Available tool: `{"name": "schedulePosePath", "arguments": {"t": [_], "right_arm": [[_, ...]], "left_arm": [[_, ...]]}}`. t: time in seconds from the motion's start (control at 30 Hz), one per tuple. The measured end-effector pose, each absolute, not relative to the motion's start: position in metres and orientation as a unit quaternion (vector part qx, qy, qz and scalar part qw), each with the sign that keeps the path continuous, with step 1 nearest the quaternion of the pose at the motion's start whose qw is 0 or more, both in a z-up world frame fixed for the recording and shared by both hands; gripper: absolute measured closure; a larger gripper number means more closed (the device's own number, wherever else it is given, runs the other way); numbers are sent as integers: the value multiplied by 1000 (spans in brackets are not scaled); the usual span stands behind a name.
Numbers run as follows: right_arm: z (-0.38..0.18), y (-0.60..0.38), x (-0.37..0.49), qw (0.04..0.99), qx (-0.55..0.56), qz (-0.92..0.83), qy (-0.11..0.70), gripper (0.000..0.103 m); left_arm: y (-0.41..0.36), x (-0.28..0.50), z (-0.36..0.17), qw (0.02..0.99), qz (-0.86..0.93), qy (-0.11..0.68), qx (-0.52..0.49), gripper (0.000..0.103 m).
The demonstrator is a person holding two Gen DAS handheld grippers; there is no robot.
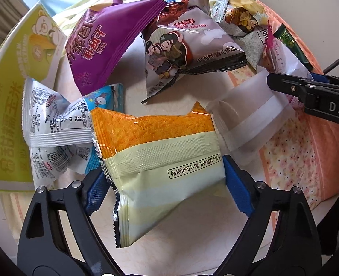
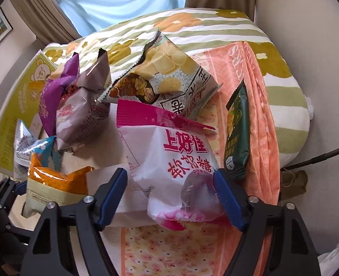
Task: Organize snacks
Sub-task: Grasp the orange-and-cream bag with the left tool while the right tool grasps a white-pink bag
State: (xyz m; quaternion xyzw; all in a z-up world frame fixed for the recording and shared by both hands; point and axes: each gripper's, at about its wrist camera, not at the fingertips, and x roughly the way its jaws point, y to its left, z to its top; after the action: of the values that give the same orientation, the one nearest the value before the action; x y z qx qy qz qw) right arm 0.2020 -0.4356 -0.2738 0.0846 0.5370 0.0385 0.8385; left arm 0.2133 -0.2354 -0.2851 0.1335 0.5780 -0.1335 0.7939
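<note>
Left gripper (image 1: 167, 184) – jaws clamped on orange-and-cream packet (image 1: 160, 151) over the worktop (image 1: 192, 241); right gripper (image 2: 169, 197) – jaws clamped on white-and-pink candy bag (image 2: 176, 161), both lifted for sorting.

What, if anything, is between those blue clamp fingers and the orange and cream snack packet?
Nothing visible. The left gripper already has its blue pads against both sides of the orange and cream packet. The white nutrition-label packet lies just to its left, touching it but outside the jaws.
</note>
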Motion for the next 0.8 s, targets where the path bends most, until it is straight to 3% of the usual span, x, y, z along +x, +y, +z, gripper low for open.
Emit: {"name": "schedulePosePath", "arguments": {"t": [0.23,0.37,0.57,0.8], "right_arm": [[-275,-439,200,841,82,33,534,42],[-273,-438,197,845,73,32,528,58],[-267,-441,192,852,77,27,518,70],[-255,-440,182,857,85,29,507,72]], "left_arm": [[-223,204,-283,795,-137,578,122,21],[-213,203,-280,795,-141,580,111,21],[-208,196,-268,800,-139,573,107,21],[-199,187,-245,813,-137,558,96,21]]}}
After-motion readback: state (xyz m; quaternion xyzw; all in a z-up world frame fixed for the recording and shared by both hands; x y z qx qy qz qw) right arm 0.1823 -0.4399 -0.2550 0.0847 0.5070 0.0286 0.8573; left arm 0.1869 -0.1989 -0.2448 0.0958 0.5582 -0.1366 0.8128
